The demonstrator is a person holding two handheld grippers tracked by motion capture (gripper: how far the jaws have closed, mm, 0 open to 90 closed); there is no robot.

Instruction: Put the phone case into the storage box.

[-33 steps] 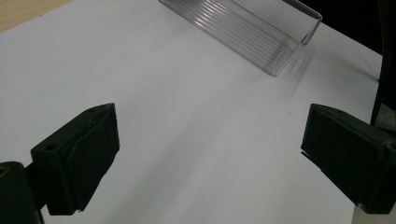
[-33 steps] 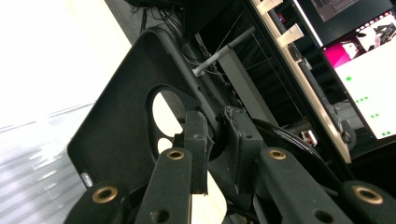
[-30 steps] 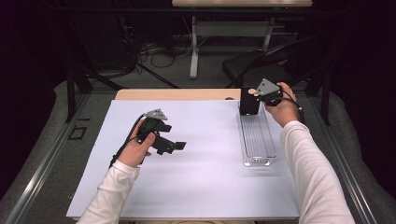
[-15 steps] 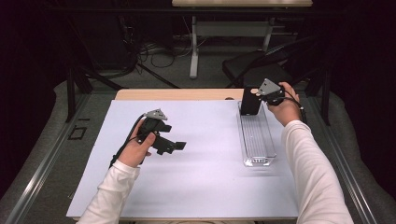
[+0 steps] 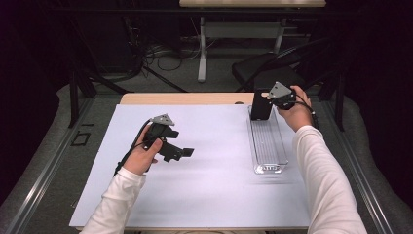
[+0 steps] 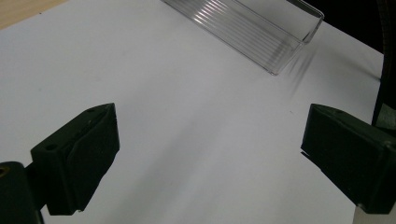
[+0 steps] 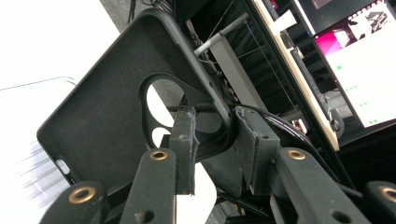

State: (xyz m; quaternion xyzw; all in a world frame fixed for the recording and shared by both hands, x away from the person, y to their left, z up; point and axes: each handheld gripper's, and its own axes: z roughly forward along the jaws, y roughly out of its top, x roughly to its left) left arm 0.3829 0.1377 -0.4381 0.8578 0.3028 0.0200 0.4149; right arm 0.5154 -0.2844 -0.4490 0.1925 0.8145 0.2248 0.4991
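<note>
Holding: the right tool [image 5: 267,100] has a black phone case [image 5: 261,108] standing upright at the far end of a clear tray [image 5: 268,146]
Phone case, count: one, dark and matte, with a rounded camera cut-out
Phone case, place: over the far end of the tray, at the far right of the worktop [image 5: 214,195]; whether its lower edge rests in the tray I cannot tell
Right tool, state: jaws straddle the case's edge [image 7: 205,93] by the cut-out and have just been opening; a gap shows beside the right pad [image 7: 250,140], so the grip is slack, released rather than clenched
Left tool, state: released, jaws wide apart over bare white worktop [image 6: 187,140], nothing between them
Left tool, place: left [image 5: 182,152] of the worktop's middle, well apart from the tray
Trays, count: one, long, ribbed, transparent
Tools, count: two, one in each hand
High view adds: both sleeves, the whole tray, a dark chair [image 5: 265,73] beyond the worktop
Left tool's view adds: the tray's near end [image 6: 280,42] with its ribbed floor
Right tool's view adds: the case's inner face [image 7: 102,116] up close, lit screens [image 7: 369,70] behind
</note>
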